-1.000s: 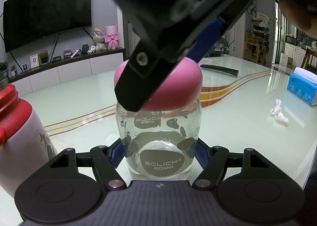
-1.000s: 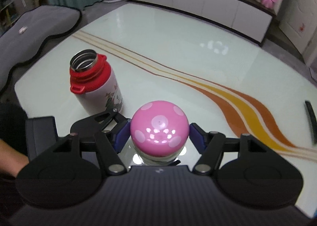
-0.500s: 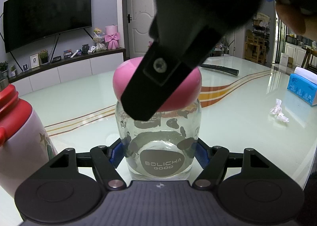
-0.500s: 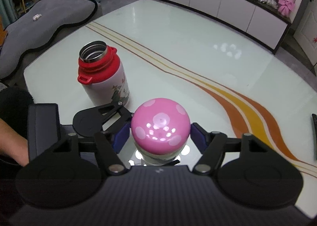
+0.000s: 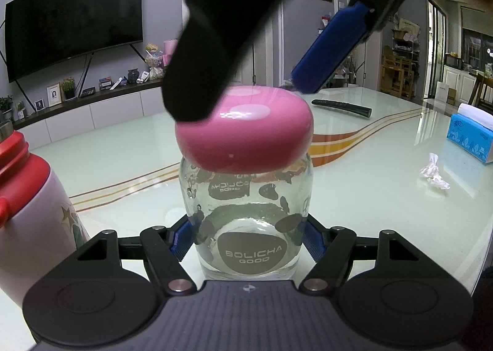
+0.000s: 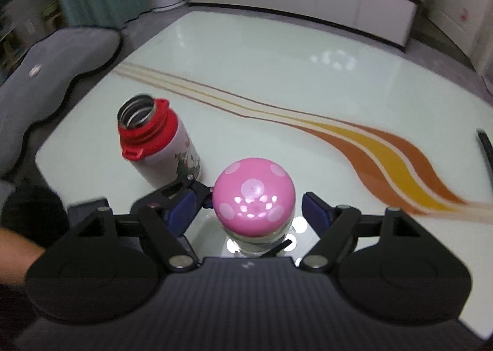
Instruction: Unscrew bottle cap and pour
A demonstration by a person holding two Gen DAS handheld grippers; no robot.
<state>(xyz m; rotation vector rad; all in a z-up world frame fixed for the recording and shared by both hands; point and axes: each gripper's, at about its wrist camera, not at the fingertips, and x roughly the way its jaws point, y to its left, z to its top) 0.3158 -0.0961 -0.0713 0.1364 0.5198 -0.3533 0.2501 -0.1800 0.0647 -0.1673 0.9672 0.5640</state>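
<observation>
On the pale glass counter [image 5: 385, 197] the clear bottle [image 5: 246, 227] stands upright, long axis vertical, pink spotted cap [image 6: 254, 197] on top. Left gripper [image 5: 246, 240] pinches the bottle's lower body — both blue pads pressed to the glass. Right gripper [image 6: 251, 212] straddles the cap from above; its jaws are opening, pads clear of it on both sides. A red-collared flask [image 6: 154, 141] stands open-mouthed just left — the counter beyond lies bare, its near-left edge close.

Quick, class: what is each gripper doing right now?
Left gripper: shut on the glass bottle.
Right gripper: jaws opening, pink cap between them, pads clear of it.
</observation>
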